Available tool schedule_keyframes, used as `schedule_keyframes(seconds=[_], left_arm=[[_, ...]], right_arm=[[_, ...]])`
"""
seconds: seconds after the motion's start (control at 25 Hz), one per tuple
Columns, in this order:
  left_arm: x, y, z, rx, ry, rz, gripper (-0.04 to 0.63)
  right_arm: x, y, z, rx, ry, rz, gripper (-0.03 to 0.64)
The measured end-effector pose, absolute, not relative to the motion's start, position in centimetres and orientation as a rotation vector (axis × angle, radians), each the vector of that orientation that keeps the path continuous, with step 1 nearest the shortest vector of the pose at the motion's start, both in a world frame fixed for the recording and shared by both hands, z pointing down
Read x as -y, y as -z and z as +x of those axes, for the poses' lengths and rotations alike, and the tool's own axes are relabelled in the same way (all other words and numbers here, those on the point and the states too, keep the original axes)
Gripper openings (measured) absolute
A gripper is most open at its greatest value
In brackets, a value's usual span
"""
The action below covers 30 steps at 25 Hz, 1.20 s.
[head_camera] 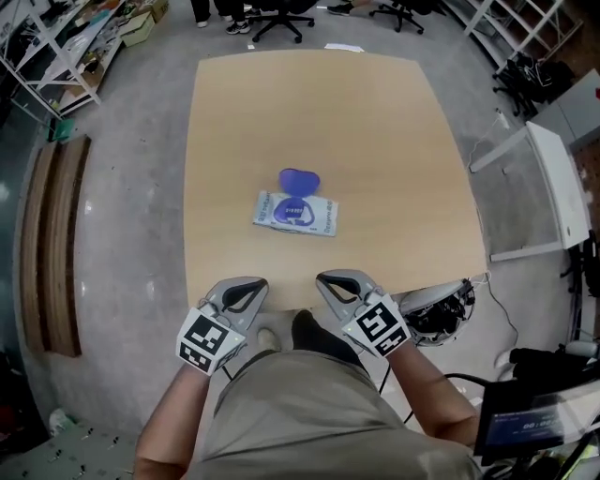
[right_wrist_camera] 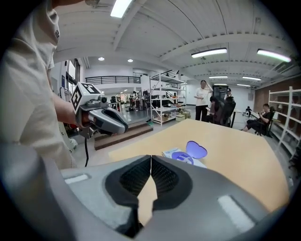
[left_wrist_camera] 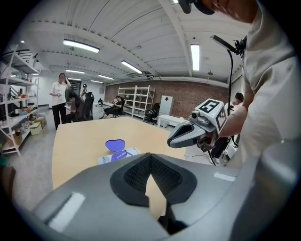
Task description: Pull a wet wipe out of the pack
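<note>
The wet wipe pack (head_camera: 295,213) lies flat near the middle of the wooden table (head_camera: 394,141), its purple lid (head_camera: 299,180) flipped open toward the far side. The pack also shows in the left gripper view (left_wrist_camera: 117,155) and the right gripper view (right_wrist_camera: 183,157). My left gripper (head_camera: 254,284) and right gripper (head_camera: 323,278) hover at the table's near edge, well short of the pack. Both are shut with nothing between the jaws. In each gripper view the other gripper is visible: the right one (left_wrist_camera: 171,140) and the left one (right_wrist_camera: 125,129).
Office chairs (head_camera: 281,17) stand beyond the far table edge. A shelving rack (head_camera: 56,47) is at the far left, a white stand (head_camera: 553,187) to the right, and cables (head_camera: 441,314) near my right side. People (left_wrist_camera: 59,98) stand at a distance.
</note>
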<state>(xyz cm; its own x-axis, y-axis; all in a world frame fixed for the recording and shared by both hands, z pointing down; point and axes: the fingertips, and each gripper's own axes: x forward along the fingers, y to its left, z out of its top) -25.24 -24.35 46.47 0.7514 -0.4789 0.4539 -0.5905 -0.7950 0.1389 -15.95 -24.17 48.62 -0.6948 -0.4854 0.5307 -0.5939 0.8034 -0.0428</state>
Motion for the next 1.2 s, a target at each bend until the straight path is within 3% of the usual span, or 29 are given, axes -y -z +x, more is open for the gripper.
schedule_keyframes(seconds=[0.6,1.0,1.2], left_arm=[[38.5,-57.3,-22.7,0.889,-0.808,2.472,0.003],[42.5,-63.8,-22.4,0.858,-0.945,2.358,0.003],[42.9,-65.2,-22.7,0.848,-0.973,2.325,0.003]], right_arm=[[35.1,-60.2,-14.7,2.4,-0.453,0.638,0.018],[37.9,-63.9,-15.4,2.353,-0.45,0.59,0.018],[38.6,-64.5,-16.5,2.341,-0.471,0.588,0.06]])
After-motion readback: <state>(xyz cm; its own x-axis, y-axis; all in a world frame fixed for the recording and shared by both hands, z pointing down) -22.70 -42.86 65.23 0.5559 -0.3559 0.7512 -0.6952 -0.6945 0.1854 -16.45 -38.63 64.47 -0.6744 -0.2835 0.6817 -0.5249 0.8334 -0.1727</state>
